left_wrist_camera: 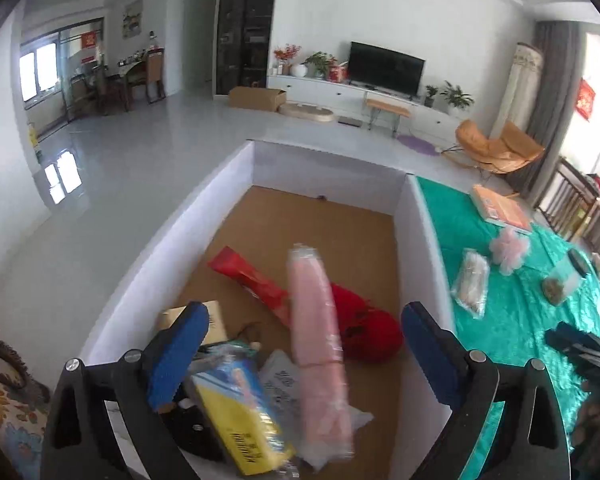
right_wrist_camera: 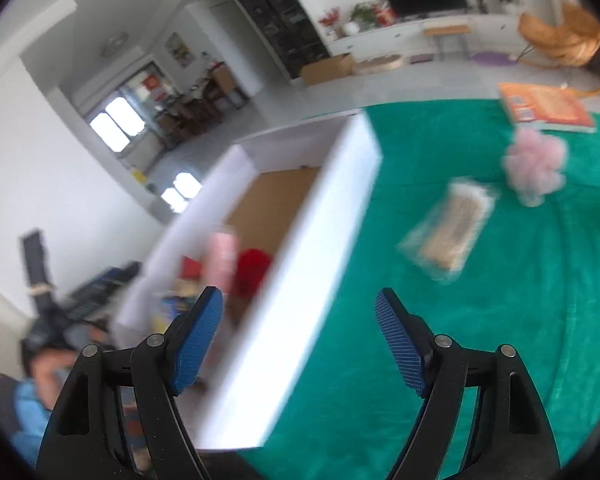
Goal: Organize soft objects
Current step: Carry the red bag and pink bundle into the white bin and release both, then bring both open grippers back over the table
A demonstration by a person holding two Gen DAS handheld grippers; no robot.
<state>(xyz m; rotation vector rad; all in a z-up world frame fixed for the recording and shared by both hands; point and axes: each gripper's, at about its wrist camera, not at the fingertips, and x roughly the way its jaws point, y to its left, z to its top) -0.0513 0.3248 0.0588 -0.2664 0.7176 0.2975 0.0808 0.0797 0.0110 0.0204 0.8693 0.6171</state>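
Note:
My left gripper (left_wrist_camera: 304, 352) is open above a white-walled box (left_wrist_camera: 220, 184) with a brown floor. A pink roll in clear wrap (left_wrist_camera: 320, 344) is blurred between the spread blue pads, apart from both. In the box lie a red soft item (left_wrist_camera: 364, 320), a red packet (left_wrist_camera: 252, 280) and a yellow packet (left_wrist_camera: 240, 424). My right gripper (right_wrist_camera: 300, 344) is open and empty over the box's right wall (right_wrist_camera: 300, 280) and the green cloth (right_wrist_camera: 460, 300). On the cloth lie a beige bagged item (right_wrist_camera: 452, 232) and a pink fluffy item (right_wrist_camera: 534, 164).
An orange book (right_wrist_camera: 548, 108) lies at the cloth's far edge. Small bagged items (left_wrist_camera: 560, 284) and dark objects (left_wrist_camera: 580, 340) lie at the cloth's right side. A wooden chair back (left_wrist_camera: 572, 200) stands at the right. Open floor lies beyond the box.

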